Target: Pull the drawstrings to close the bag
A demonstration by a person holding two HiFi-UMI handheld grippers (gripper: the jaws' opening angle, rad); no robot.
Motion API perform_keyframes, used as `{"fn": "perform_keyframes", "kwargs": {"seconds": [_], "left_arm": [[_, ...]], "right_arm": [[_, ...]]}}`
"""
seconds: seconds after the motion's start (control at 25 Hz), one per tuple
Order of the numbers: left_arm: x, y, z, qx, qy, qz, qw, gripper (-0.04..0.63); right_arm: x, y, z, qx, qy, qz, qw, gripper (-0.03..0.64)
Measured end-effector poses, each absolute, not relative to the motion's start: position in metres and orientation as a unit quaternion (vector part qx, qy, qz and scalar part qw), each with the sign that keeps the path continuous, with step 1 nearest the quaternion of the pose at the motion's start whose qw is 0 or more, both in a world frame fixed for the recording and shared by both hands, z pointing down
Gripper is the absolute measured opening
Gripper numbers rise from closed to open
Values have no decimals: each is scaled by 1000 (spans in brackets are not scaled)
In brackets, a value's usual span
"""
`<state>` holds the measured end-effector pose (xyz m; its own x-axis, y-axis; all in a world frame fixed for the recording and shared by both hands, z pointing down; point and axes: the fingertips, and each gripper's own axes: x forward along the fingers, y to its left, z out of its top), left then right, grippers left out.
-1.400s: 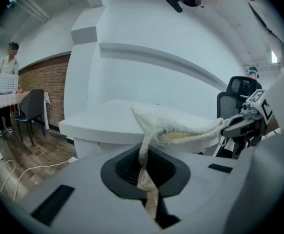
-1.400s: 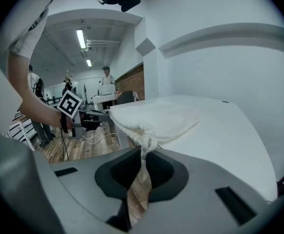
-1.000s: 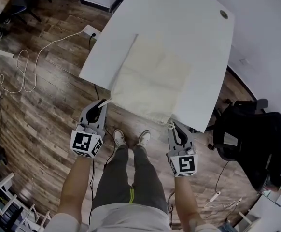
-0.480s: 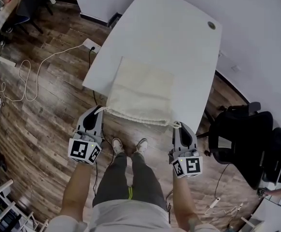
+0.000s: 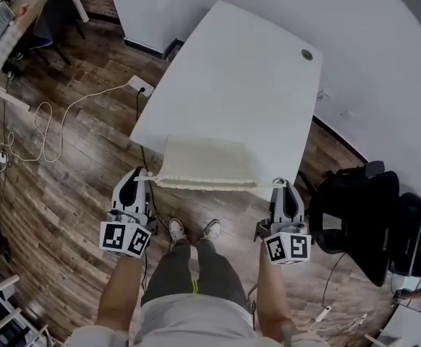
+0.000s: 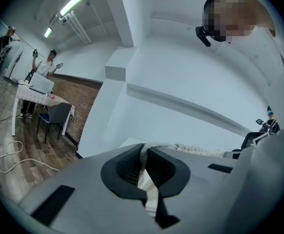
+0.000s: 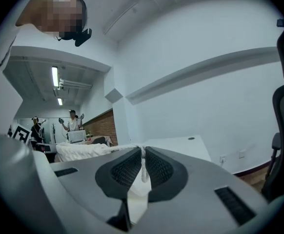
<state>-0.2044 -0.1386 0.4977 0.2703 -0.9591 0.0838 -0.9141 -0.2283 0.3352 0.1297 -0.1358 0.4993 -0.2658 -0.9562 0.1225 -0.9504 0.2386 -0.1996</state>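
Observation:
A cream cloth bag lies at the near edge of the white table, its mouth gathered into a tight ruffled line along that edge. My left gripper is shut on the left drawstring at the bag's left corner. At the bag's right corner my right gripper is shut on the right drawstring. Both strings run taut from the jaws to the bag, whose puckered mouth also shows past the left jaws.
A black office chair stands at the right, close to my right gripper. A white cable and a socket strip lie on the wood floor left of the table. My legs and shoes are below the table edge. People stand at a far desk.
Both grippers have moved outward and toward me with the strings. The bag has slid to the table's near edge and its mouth has bunched up much tighter.

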Motion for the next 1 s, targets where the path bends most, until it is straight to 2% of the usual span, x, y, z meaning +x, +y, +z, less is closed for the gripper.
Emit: {"fn": "perform_keyframes", "kwargs": {"seconds": [0.32, 1.0], "left_arm": [[-214, -126, 478, 763, -620, -76, 164, 14], [-214, -105, 453, 734, -642, -117, 188, 14]], "right_arm": [[140, -123, 478, -620, 777, -106, 3, 51], [188, -111, 443, -653, 750, -97, 34, 51]]}}
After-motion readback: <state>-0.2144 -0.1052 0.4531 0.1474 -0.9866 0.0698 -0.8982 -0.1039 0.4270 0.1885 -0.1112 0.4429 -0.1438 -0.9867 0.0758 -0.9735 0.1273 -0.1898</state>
